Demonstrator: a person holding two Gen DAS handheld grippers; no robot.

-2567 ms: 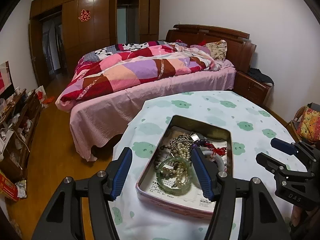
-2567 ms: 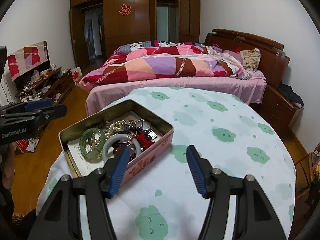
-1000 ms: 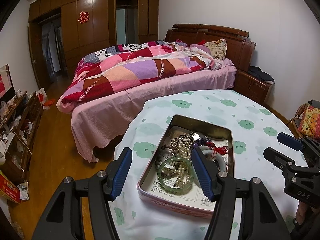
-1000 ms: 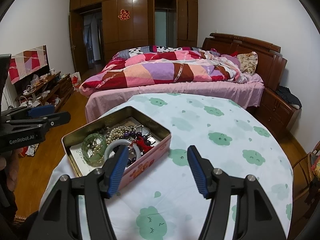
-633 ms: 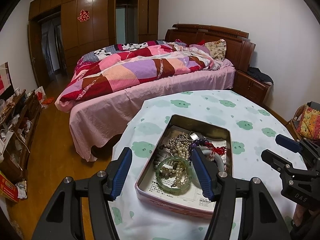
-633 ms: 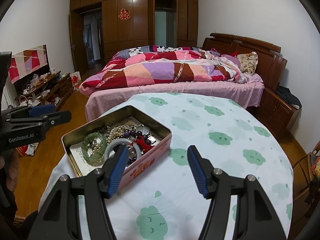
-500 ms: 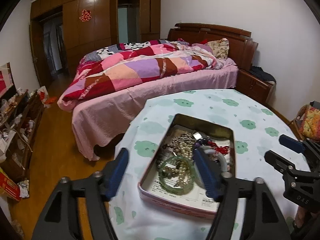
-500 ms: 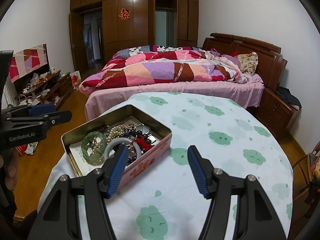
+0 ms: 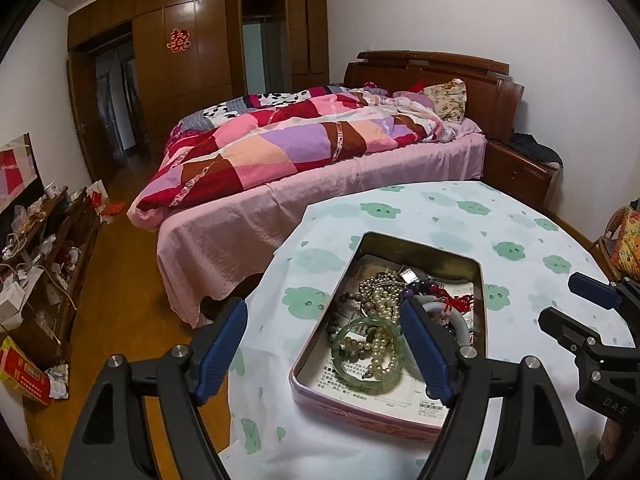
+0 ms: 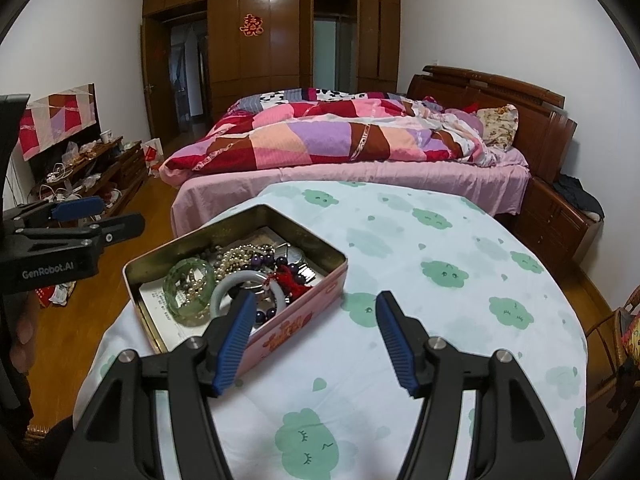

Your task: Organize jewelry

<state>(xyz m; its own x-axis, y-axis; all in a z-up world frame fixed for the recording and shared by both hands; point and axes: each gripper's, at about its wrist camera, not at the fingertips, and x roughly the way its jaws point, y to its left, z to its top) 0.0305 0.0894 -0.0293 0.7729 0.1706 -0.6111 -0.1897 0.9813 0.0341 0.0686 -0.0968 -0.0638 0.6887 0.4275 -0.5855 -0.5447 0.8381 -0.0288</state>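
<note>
1. Where the left wrist view looks down, a bed (image 9: pixel 320 168) with a patchwork quilt fills the upper middle, a cluttered shelf (image 9: pixel 44 264) sits at the left edge, and the pink tin (image 9: pixel 384 364) of jewelry lies at lower centre on the cloud-print table (image 9: pixel 520 240); a green bangle (image 9: pixel 368 354) lies among pearl strands inside. The left gripper (image 9: pixel 324 352) hangs released, jaws spread wide, holding nothing
2. In the right wrist view, the tin (image 10: pixel 296 320) sits left of centre, just ahead of the left fingertip; the right gripper (image 10: pixel 314 338) is spread wide above the tablecloth, empty
</note>
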